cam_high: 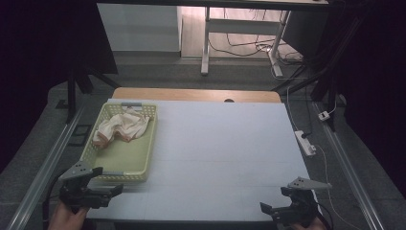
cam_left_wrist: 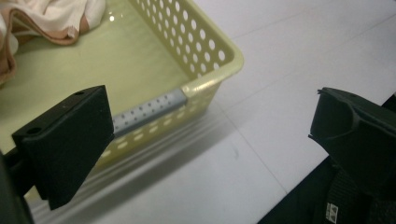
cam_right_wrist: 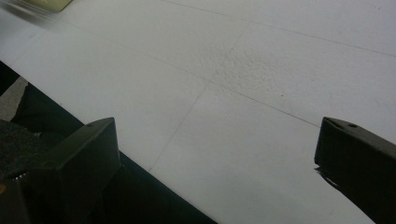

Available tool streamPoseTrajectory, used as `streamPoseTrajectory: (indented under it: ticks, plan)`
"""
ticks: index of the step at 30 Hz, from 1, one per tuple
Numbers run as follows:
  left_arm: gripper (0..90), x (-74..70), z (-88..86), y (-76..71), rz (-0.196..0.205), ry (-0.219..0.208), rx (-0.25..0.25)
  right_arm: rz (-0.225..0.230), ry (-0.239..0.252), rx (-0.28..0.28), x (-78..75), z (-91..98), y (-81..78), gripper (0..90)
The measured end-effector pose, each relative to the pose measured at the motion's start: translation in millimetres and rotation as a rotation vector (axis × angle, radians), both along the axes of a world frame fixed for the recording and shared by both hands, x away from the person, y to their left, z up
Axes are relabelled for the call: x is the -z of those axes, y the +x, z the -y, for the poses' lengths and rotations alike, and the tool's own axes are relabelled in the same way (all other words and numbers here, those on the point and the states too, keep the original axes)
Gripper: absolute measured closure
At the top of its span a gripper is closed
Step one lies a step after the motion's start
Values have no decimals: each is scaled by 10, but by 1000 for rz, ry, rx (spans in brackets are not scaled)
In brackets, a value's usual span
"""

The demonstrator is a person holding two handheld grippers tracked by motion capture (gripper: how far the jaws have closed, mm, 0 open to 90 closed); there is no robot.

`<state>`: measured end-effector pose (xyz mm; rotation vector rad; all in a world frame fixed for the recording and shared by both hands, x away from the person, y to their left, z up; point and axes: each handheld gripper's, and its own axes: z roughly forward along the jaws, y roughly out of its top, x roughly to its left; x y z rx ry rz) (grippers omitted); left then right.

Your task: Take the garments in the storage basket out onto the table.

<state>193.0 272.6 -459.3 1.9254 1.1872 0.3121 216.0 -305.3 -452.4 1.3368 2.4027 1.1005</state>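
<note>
Fingers of both grippers stand spread wide with nothing between them: the left gripper (cam_high: pixel 103 184) hovers at the near left corner of the yellow basket (cam_high: pixel 148 143), while the right gripper (cam_high: pixel 282 203) sits well apart at the bench's (cam_high: pixel 225 143) near right edge, with broad bare white surface between them. From the left gripper view, the basket's perforated rim and grey handle strip (cam_left_wrist: pixel 149 109) lie just beyond its fingers (cam_left_wrist: pixel 65 140), and the crumpled cloth (cam_left_wrist: pixel 46 18) rests at the basket's far end.

Glossy perforated plastic basket (cam_high: pixel 143 139), soft crumpled cloth (cam_high: pixel 119 127), matt tabletop (cam_high: pixel 225 143)
</note>
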Motion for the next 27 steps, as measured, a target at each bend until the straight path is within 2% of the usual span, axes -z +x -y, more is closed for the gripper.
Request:
streamPoseTrajectory:
  ticks: [7, 12, 15, 23, 27]
  plan:
    - [0, -8, -36, 107, 24, -2, -17, 1, -2, 1, -1, -2, -1, 14]
    - [0, -2, -59, 241, 26, 2, -31, 1, -1, 1, -1, -1, 0, 14]
    - [0, 11, -59, 381, 44, 20, -24, 1, 0, 0, -1, 0, 0, 14]
    - [0, 4, -24, 586, 40, 17, 8, 0, 0, 0, -1, 0, 0, 14]
    - [0, -5, -28, 749, 35, 11, 22, 0, 0, 0, 0, -1, 1, 14]
